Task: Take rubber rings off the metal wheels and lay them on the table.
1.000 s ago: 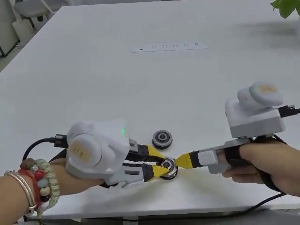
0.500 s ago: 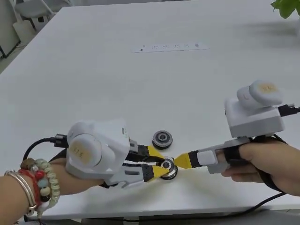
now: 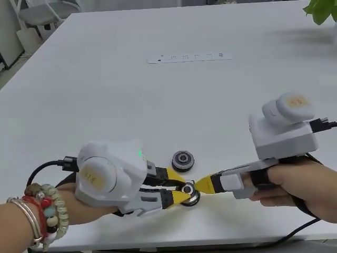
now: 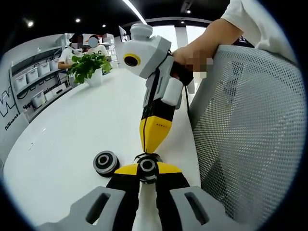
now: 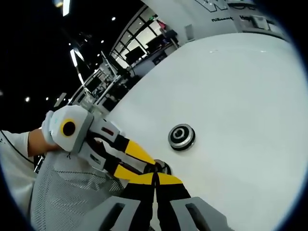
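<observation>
The step in hand was stripping the first ring. The left gripper [image 3: 184,188] had its yellow-tipped fingers [image 4: 127,169] clamped on either side of a small silver metal wheel [image 4: 147,166], holding it just at the near edge of the white worktop [image 3: 158,105]. The right gripper [image 5: 155,178] came in from the opposite side with its fingers pressed together, their tips at the wheel's rim where the black rubber ring [image 4: 140,160] sat. Whether they actually pinched the rubber could not be made out.

The next move probably called for a firm nip on the ring's edge and a pull away from the wheel while the left gripper kept the hub from turning or slipping, then laying the ring on the worktop.

A second metal wheel [image 3: 182,160], its dark ring in place, lay flat just beside the held one, close enough to be knocked during the pull. A white power strip [image 3: 189,56] lay well apart at the far side, and a green leafy plant [image 3: 321,9] stood at the far corner, neither in the way.
</observation>
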